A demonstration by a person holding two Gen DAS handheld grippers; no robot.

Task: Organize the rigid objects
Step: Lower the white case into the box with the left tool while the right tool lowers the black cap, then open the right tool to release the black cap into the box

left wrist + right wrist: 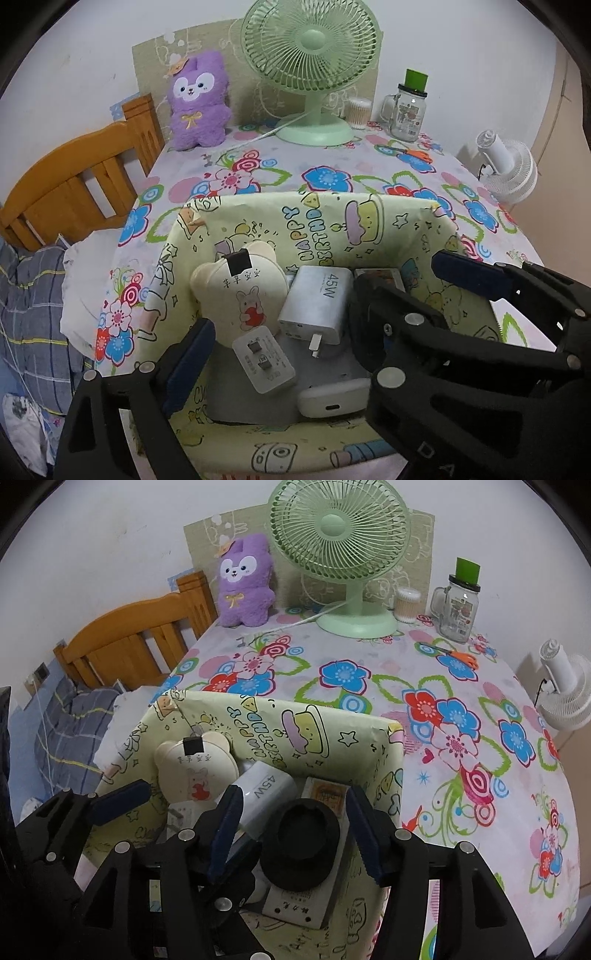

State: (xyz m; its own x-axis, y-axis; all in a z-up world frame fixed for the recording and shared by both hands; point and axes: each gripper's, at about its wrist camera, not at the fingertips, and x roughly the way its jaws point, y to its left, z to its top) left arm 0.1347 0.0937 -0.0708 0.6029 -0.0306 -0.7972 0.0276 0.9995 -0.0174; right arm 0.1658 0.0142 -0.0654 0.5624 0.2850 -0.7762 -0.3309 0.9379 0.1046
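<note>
While both grippers hover over the open top of the patterned storage box [332, 723], neither holds anything. The right gripper [295, 834] has its blue-padded fingers spread apart on either side of a round black object [301, 849], which lies on a flat white device [295, 904] inside the box; the pads do not appear to touch it, so it reads as either just set down or about to be taken, and the pictures cannot say which. The left gripper [321, 325] is also open, one finger outside the left wall of the box and the other toward the right, where the right gripper's black frame crosses in front of it.

Inside the box, the rigid items are gathered together: a cream bear-shaped case [240, 291] leans toward the back-left corner, a white 45W charger [317, 302] rests beside it with its prongs facing the camera, a small white adapter [264, 363] lies in front, and a rounded white case [332, 400] sits near the front wall. A small printed box [327, 794] lies behind the black object.

Beyond the box, the flowered tablecloth [461, 720] carries a green fan [310, 70], a purple plush toy [197, 99], a glass jar [408, 110], a container of cotton swabs [358, 110] and orange-handled scissors [461, 657]. Sorting appears largely done, judging by the filled box.
</note>
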